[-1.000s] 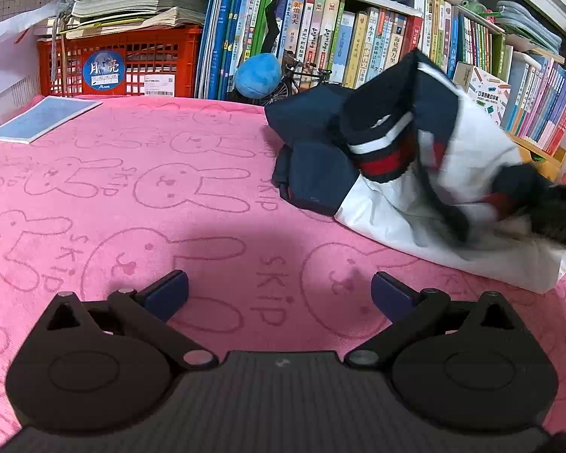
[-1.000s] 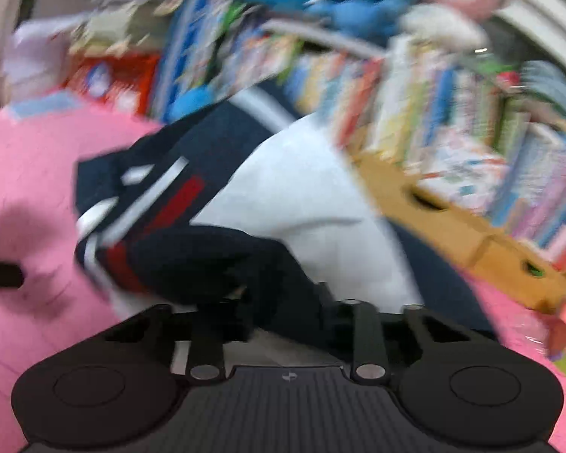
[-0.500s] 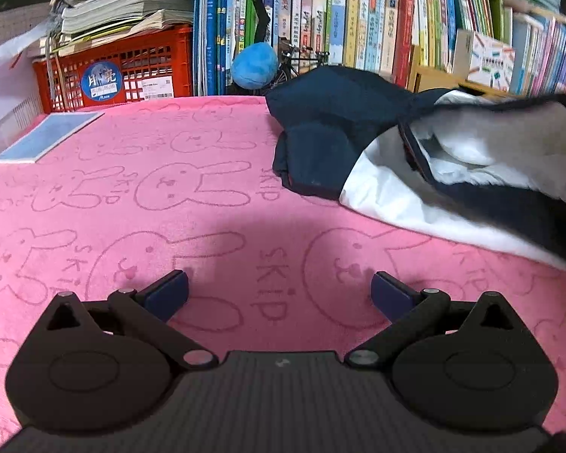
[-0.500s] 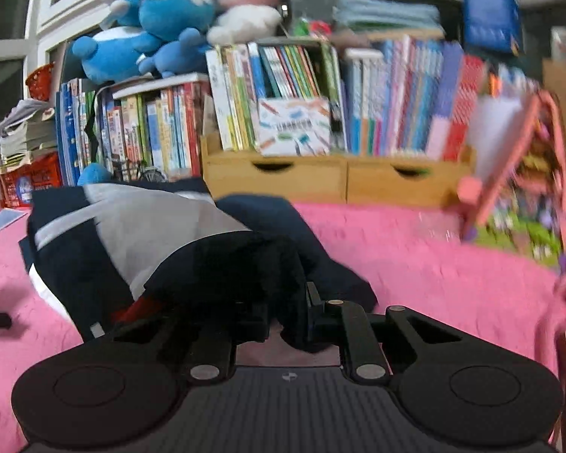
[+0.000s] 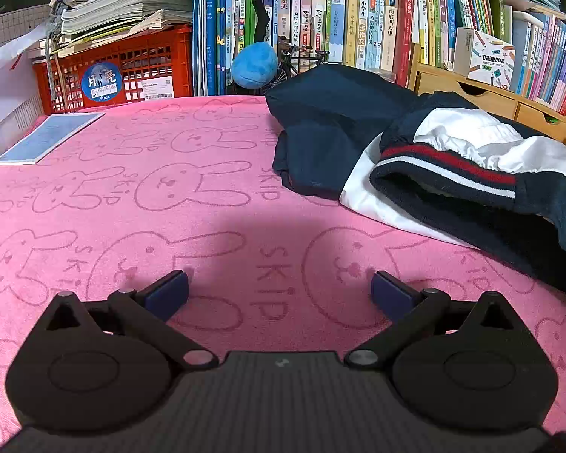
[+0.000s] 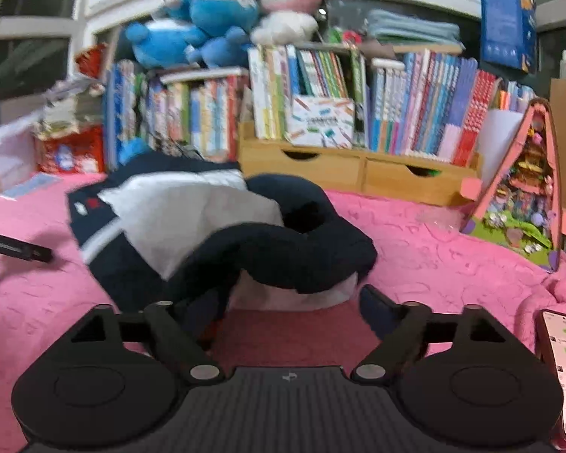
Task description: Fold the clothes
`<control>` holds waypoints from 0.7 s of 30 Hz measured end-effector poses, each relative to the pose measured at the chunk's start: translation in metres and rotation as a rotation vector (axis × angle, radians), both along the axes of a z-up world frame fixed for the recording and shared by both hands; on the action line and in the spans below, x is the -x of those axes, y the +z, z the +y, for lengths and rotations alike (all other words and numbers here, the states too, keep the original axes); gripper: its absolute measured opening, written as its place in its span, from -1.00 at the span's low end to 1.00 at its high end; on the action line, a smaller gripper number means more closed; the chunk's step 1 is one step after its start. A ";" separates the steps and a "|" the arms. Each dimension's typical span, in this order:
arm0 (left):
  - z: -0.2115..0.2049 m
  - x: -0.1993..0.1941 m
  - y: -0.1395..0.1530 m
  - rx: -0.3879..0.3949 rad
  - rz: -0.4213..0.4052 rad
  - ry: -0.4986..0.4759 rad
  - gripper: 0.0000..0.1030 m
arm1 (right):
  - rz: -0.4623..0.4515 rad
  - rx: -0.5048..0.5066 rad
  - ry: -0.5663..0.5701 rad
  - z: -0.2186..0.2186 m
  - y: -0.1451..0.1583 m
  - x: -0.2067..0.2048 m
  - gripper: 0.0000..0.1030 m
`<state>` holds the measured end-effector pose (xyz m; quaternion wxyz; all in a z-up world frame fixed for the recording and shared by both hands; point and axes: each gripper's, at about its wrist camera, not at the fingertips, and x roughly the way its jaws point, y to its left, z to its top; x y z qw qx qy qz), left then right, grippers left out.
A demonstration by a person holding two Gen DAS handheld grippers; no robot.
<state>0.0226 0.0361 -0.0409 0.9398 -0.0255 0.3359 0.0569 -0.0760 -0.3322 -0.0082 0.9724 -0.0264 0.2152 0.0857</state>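
Right gripper (image 6: 286, 304): jaws spread wide, just been opening; nothing pinched, navy sleeve fold of jacket (image 6: 207, 226) slumped right at fingertips, left finger partly hidden behind cloth. Left gripper (image 5: 279, 290): jaws wide apart, empty, over bare pink blanket (image 5: 151, 196). Jacket, navy and white with red stripe, crumpled on blanket right of left gripper, in front of wooden drawer unit (image 6: 358, 168). Phone (image 6: 564, 370) right of jacket, at frame edge.
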 end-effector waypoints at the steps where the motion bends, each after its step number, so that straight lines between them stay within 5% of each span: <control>1: 0.000 0.000 0.000 0.000 0.000 0.000 1.00 | -0.012 -0.010 0.011 -0.001 0.002 0.004 0.78; 4: 0.000 0.000 0.000 0.000 0.000 0.000 1.00 | -0.042 -0.025 0.048 -0.005 0.008 0.015 1.00; 9: 0.000 0.000 0.000 0.000 -0.001 -0.001 1.00 | -0.044 -0.040 0.172 0.000 0.004 0.030 1.00; 14: 0.000 0.000 0.000 0.000 0.000 -0.002 1.00 | 0.029 0.061 0.139 0.030 -0.014 0.016 0.99; 17: 0.000 0.000 0.000 -0.001 -0.001 -0.001 1.00 | 0.097 0.043 0.117 0.037 -0.026 -0.003 0.52; 18: 0.000 0.000 0.000 0.000 -0.001 -0.001 1.00 | 0.114 0.039 0.107 0.040 -0.028 -0.008 0.02; 19: 0.000 0.000 0.000 0.000 -0.001 -0.001 1.00 | 0.115 0.023 0.091 0.038 -0.028 -0.012 -0.26; 21: 0.000 0.000 0.000 0.000 -0.001 -0.001 1.00 | 0.115 -0.010 0.059 0.034 -0.026 -0.019 -0.36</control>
